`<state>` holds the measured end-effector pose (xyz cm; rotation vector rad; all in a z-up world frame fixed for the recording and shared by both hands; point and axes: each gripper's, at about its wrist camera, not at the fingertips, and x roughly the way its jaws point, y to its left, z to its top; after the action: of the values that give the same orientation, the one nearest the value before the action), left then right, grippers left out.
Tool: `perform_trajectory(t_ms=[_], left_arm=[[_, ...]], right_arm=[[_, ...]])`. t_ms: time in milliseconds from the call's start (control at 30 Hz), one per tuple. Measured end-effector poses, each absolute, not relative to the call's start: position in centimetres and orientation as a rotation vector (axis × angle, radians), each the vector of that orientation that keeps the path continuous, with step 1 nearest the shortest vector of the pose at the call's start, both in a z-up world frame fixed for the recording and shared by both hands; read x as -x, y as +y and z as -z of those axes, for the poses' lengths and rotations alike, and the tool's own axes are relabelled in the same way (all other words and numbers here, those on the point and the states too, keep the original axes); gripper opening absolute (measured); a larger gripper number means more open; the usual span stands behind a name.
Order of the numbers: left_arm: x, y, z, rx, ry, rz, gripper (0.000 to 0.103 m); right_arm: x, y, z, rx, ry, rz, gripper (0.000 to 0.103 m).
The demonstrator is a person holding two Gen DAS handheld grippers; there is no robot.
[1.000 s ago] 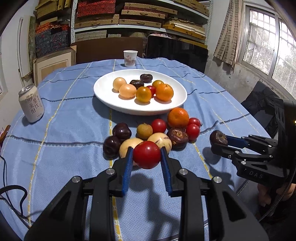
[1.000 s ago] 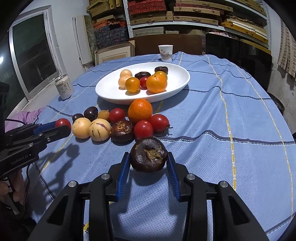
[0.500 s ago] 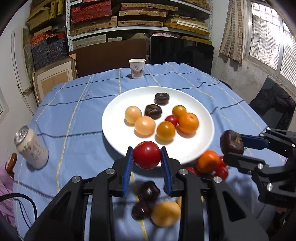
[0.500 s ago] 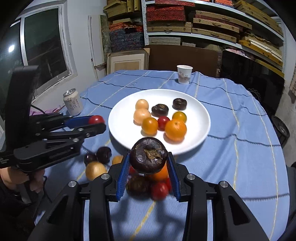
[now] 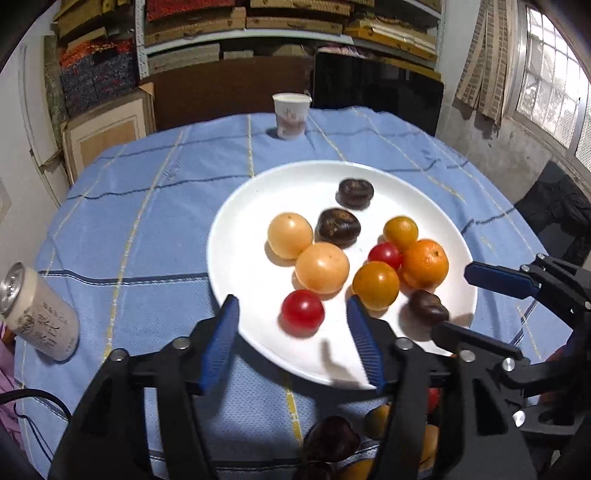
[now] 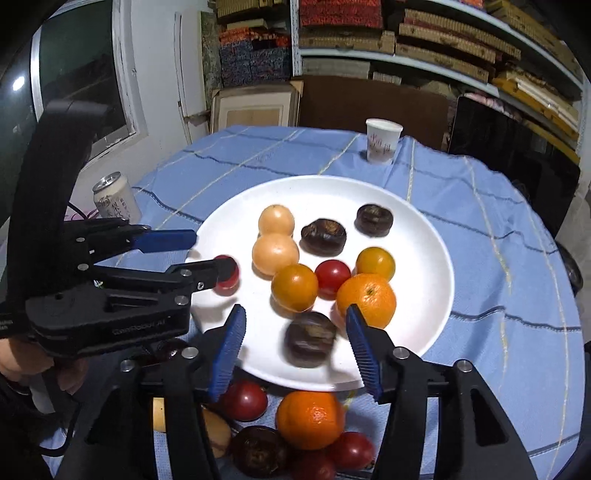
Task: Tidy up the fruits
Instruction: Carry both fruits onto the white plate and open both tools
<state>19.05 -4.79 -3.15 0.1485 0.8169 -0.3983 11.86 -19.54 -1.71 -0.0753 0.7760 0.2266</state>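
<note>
Tomato (image 5: 303,313): red, on the plate's near part, between the left gripper's blue pads and touching neither.
Dark fruit (image 6: 309,339): blurred, on the plate's near edge, between the right gripper's pads and free of both.
Left gripper (image 5: 291,332): jaws opening, tomato let go.
Right gripper (image 6: 295,345): jaws opening, dark fruit let go.
Plate (image 5: 236,236): white, round, holding two pale orange fruits, two dark ones at the back, two yellow-orange ones, a small red one and an orange (image 5: 424,263) besides the two just released.
Loose fruit (image 6: 310,419): an orange, red tomatoes, dark and yellowish pieces, bunched on the cloth just in front of the plate.
Cloth (image 5: 147,221): blue with dark and yellow stripes, covering a round table.
Can (image 5: 40,317): pale, on the cloth well left of the plate.
Cup (image 5: 291,115): paper, at the table's far edge.
Room: shelves (image 5: 295,22) stacked with flat boxes behind the table, framed boards leaning below, windows on both sides.
</note>
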Motion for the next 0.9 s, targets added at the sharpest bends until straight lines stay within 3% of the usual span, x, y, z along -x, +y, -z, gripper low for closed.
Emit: perform_trajectory(t_ms=[233, 533, 767, 900], left_arm=[[-14.5, -3.3, 1.6, -0.141, 0.769, 0.423, 0.070], [-5.8, -3.4, 4.5, -0.245, 0.771, 0.476, 0.070], [-4.6, -2.7, 6.0, -0.212, 0.801, 0.447, 0.070], [-4.1, -3.1, 6.2, -0.216, 0.805, 0.460, 0.064]], right_arm=[[-7.5, -21.9, 1.2, 0.015, 0.753, -0.224, 0.058], [-0.2, -23.4, 4.9, -0.110, 0.806, -0.250, 0.059], [1.2, -23.5, 6.3, -0.117, 0.803, -0.238, 0.059], [1.5, -23.8, 6.4, -0.128, 0.792, -0.243, 0.059]])
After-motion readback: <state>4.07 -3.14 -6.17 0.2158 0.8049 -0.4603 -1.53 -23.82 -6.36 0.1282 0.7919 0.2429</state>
